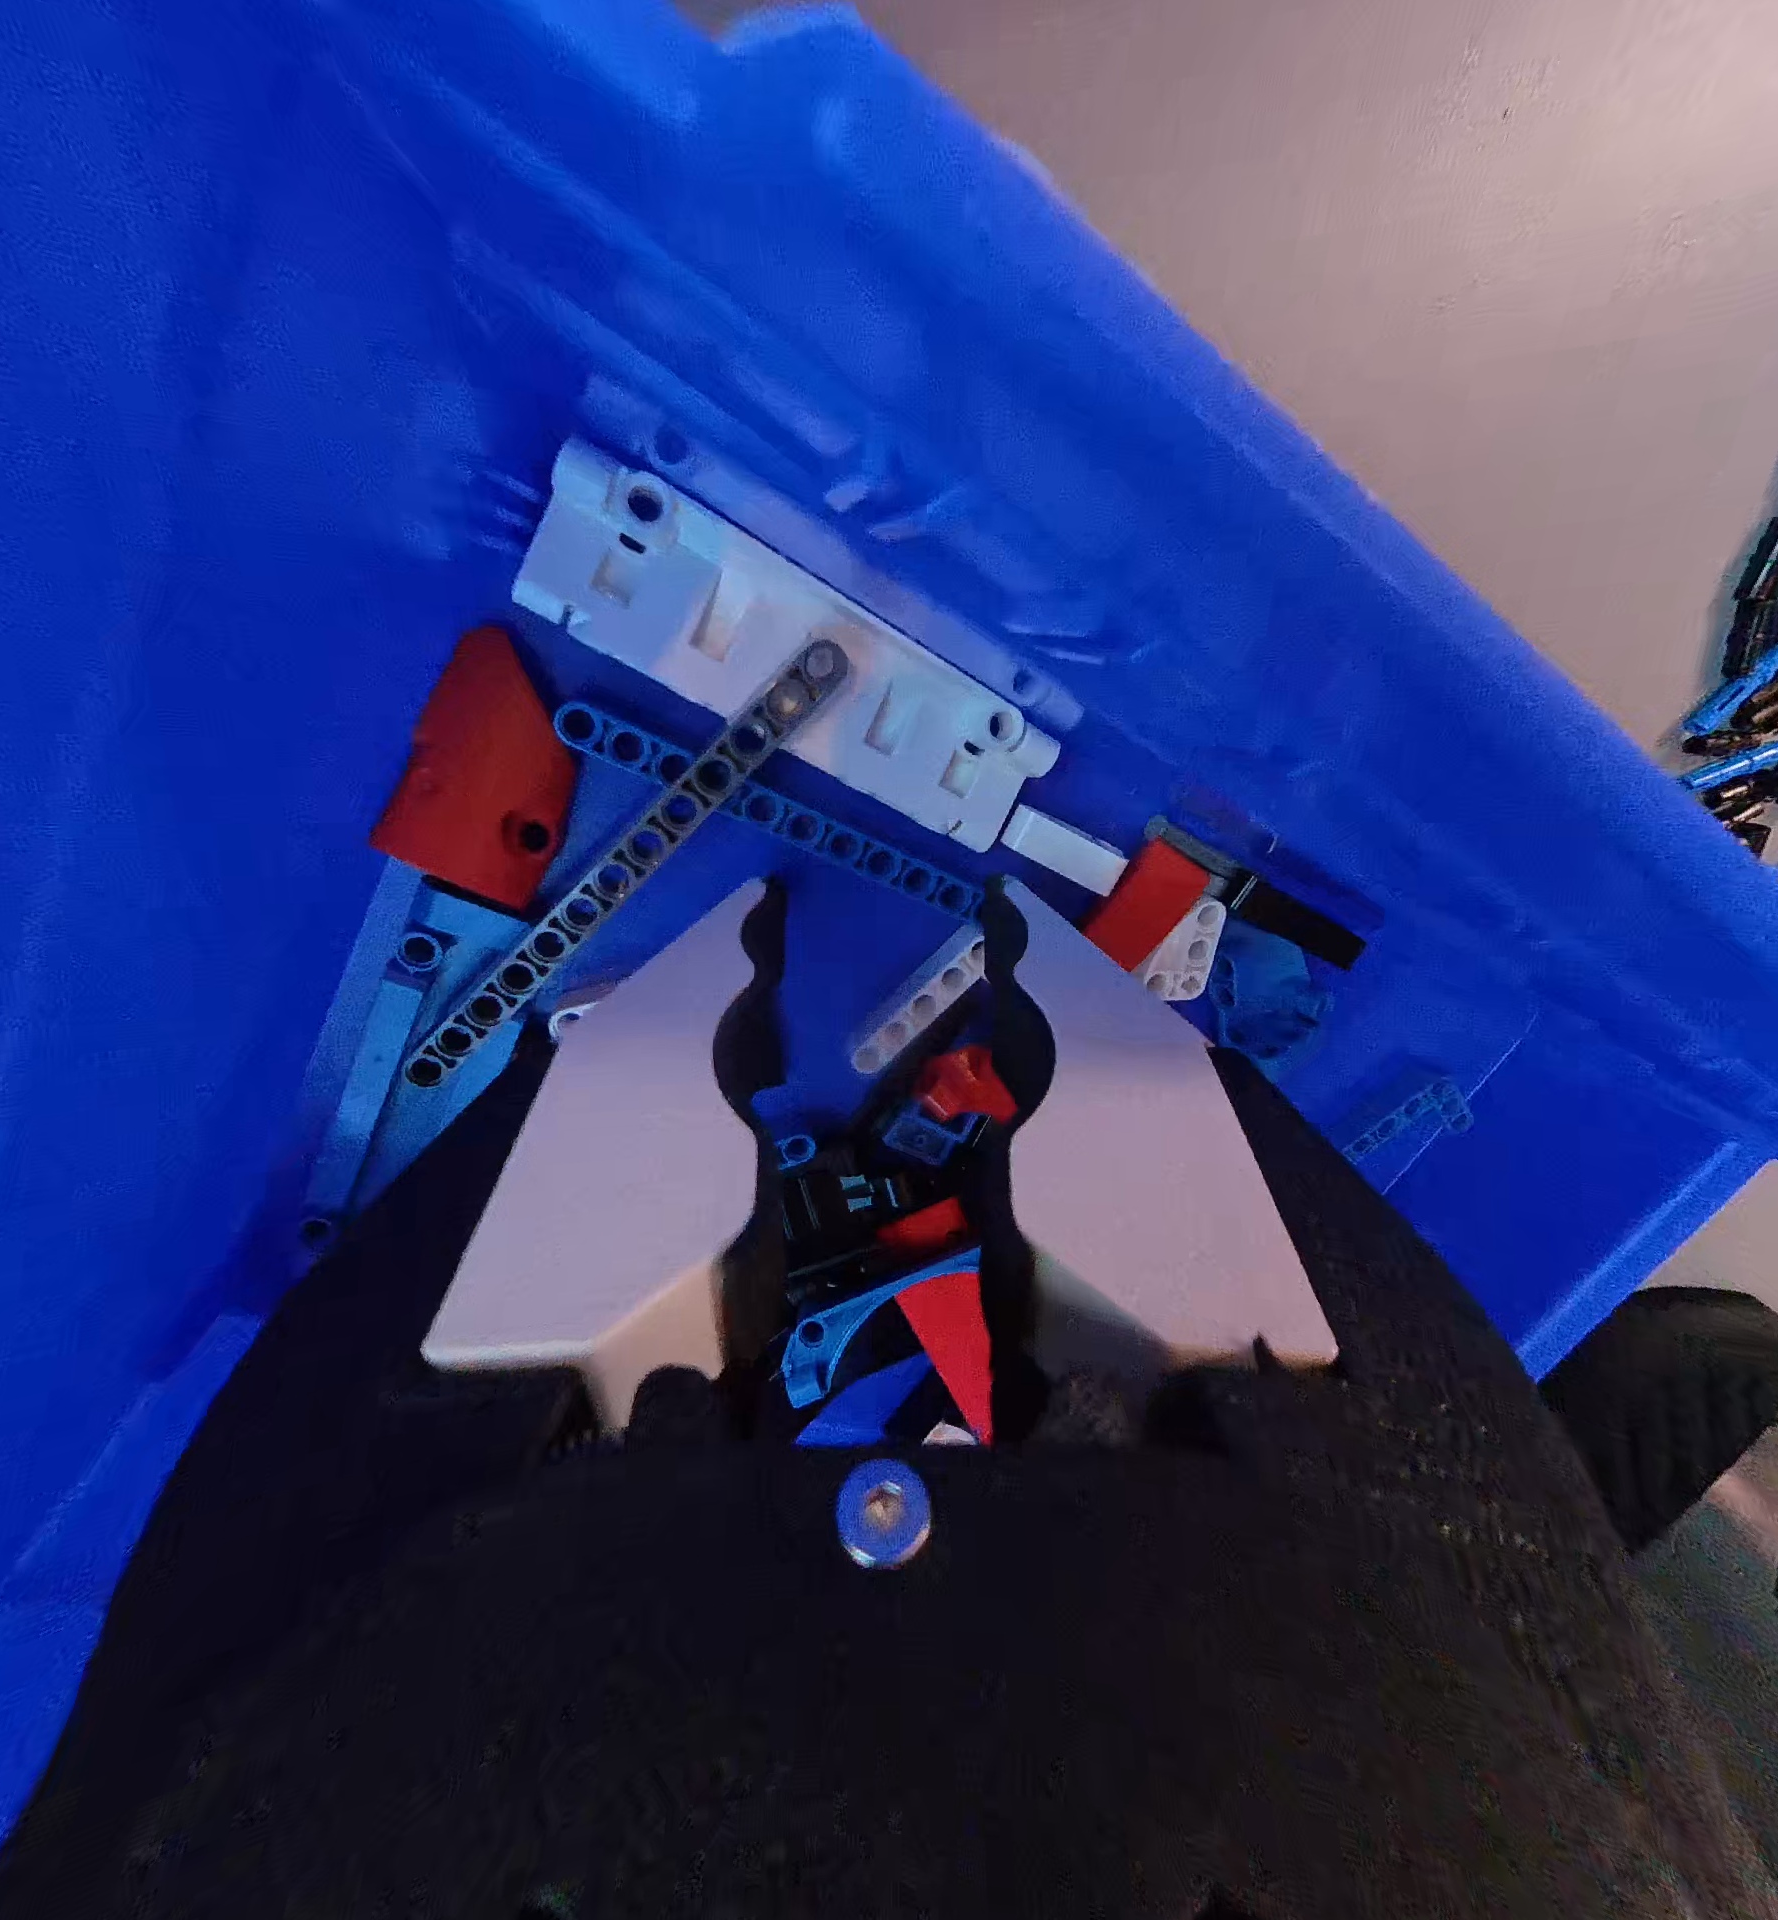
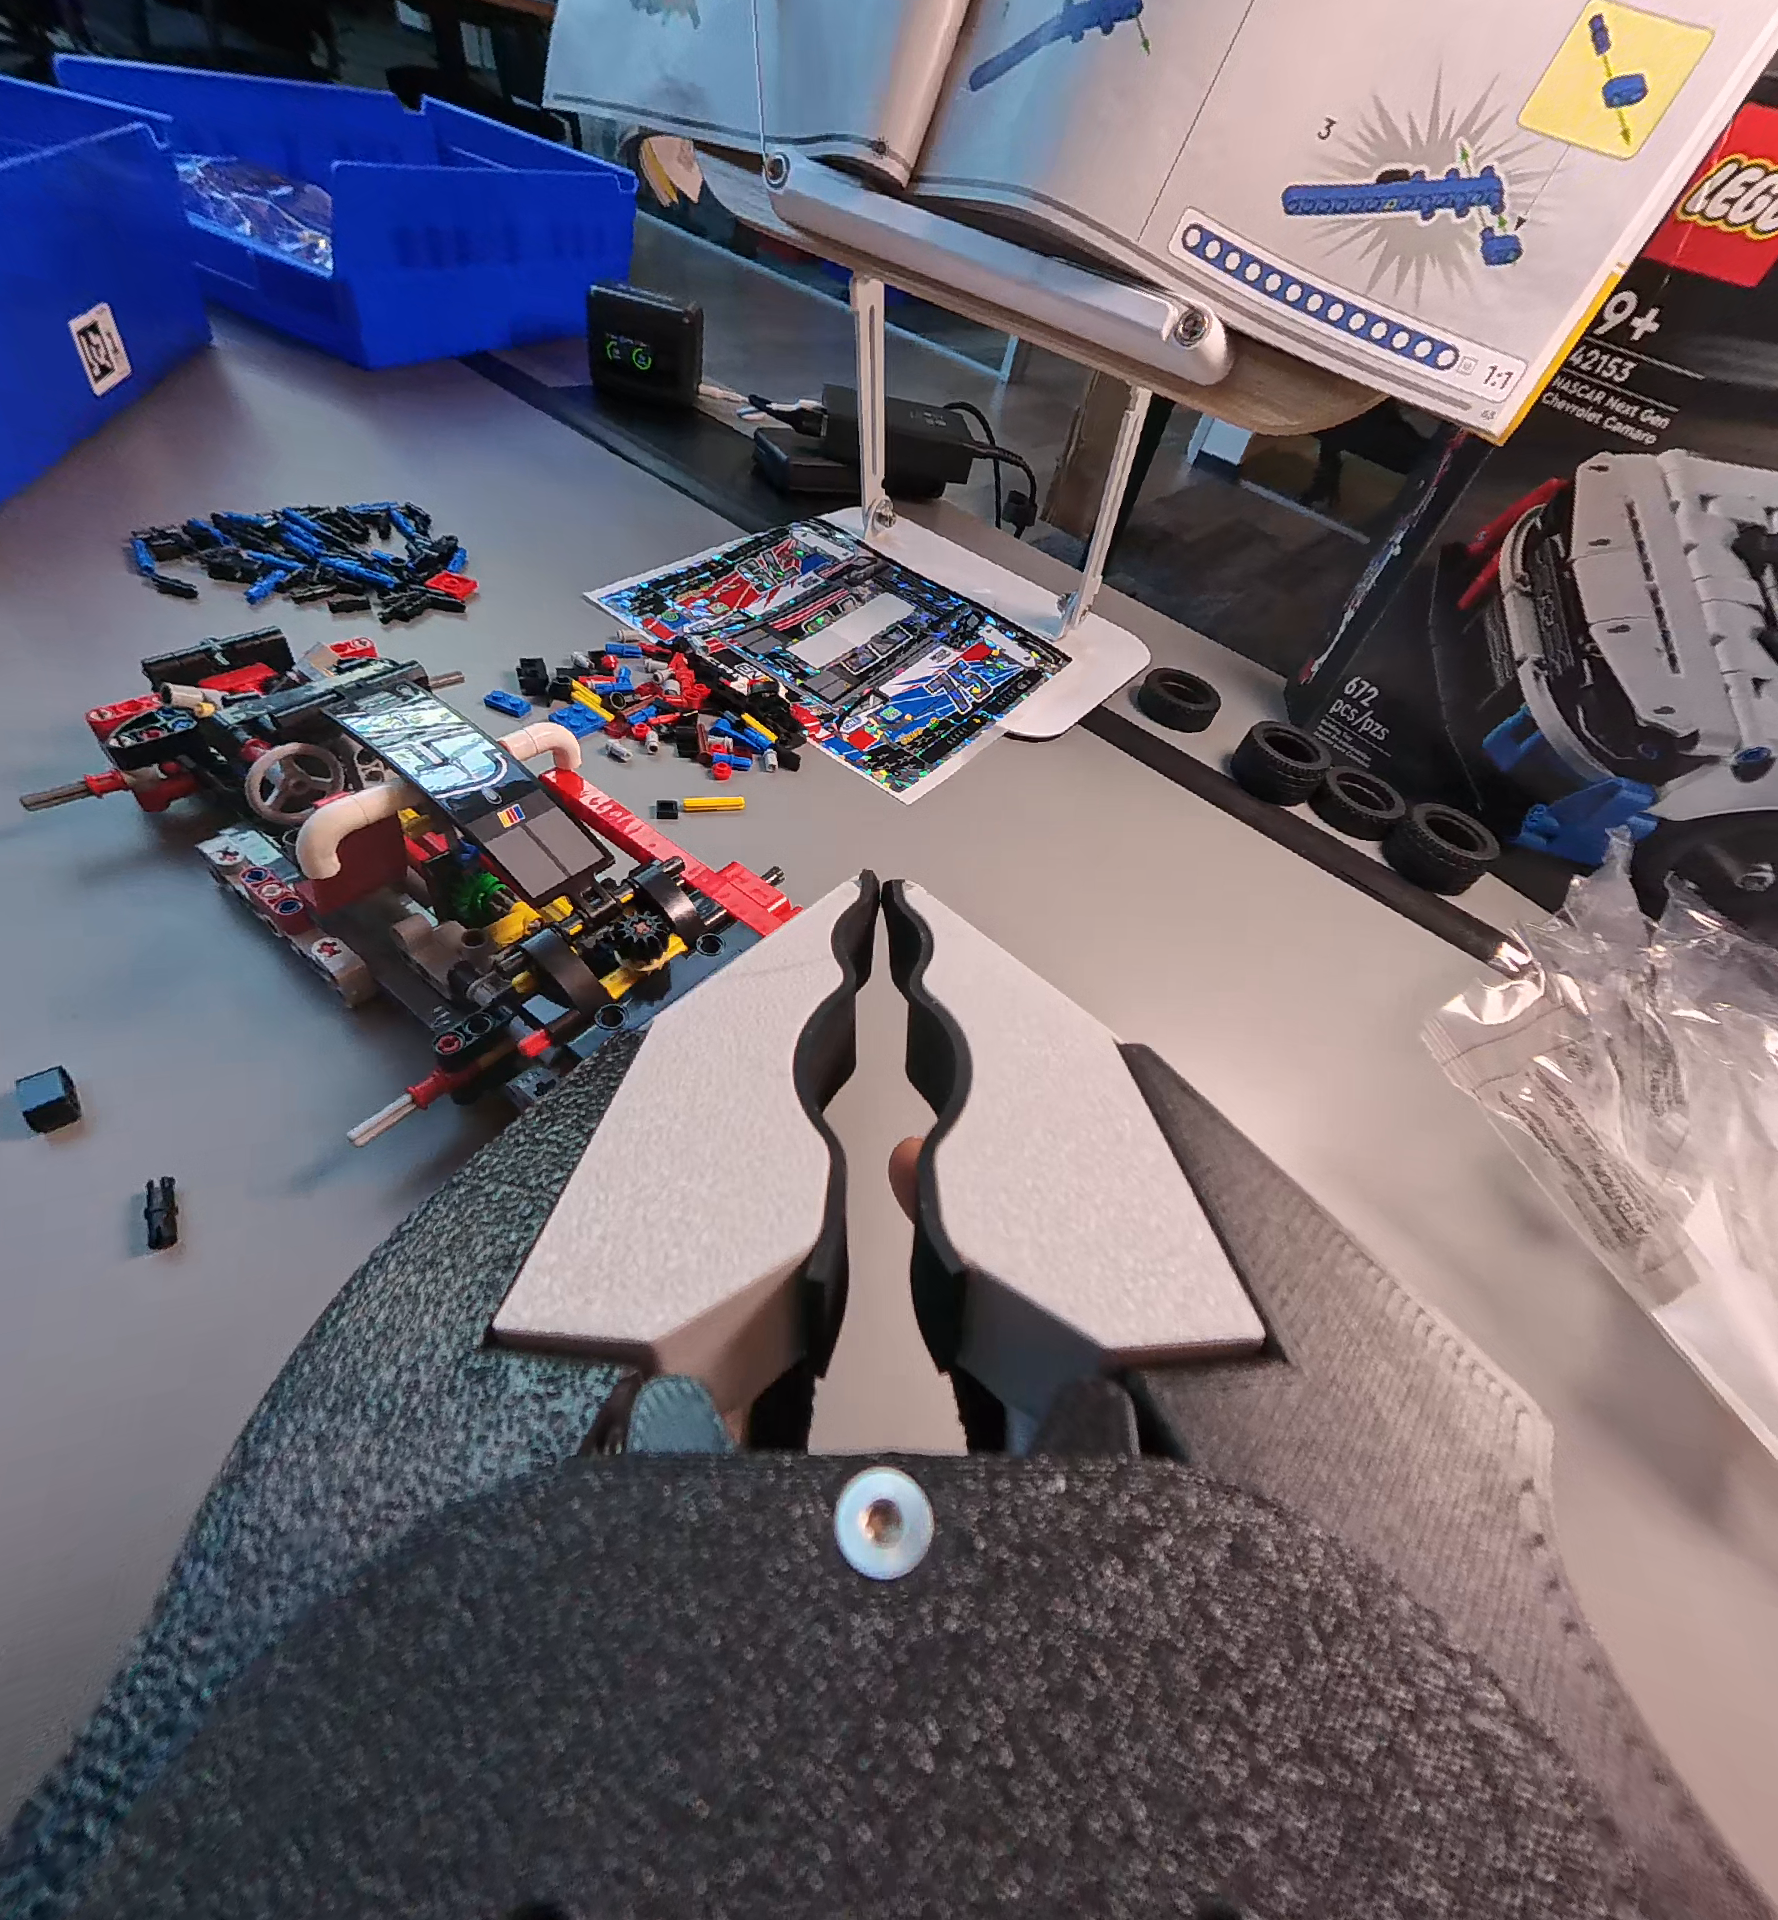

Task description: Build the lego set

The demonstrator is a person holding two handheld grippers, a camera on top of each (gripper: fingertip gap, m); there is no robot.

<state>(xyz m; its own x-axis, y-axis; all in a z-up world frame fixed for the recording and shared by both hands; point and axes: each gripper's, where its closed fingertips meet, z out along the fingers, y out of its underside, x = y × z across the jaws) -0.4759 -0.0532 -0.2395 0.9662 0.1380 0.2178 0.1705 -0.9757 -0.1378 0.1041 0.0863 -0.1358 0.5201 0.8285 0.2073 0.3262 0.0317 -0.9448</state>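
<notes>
In the left wrist view my left gripper [image 1: 885, 904] is open and reaches down into a blue bin [image 1: 241, 520] of loose parts. Just beyond its tips lie a long blue beam [image 1: 760, 800], a long grey beam [image 1: 625, 862] crossing it, a white panel [image 1: 781, 655] and a red panel [image 1: 480, 769]. Small red, black and blue pieces show between the fingers, lying in the bin. In the right wrist view my right gripper [image 2: 880, 883] is shut and empty above the table, just right of the partly built car chassis [image 2: 397, 831].
An instruction booklet [image 2: 1280, 156] sits on a metal stand. On the table are a sticker sheet [image 2: 843, 644], a pile of blue and black pins [image 2: 303, 561], small mixed parts [image 2: 677, 707], several tyres [image 2: 1363, 790], the set's box [image 2: 1643, 520], plastic bags [image 2: 1695, 1122] and blue bins [image 2: 54, 312]. The tips of one gripper are about 60 cm away from the tips of the other.
</notes>
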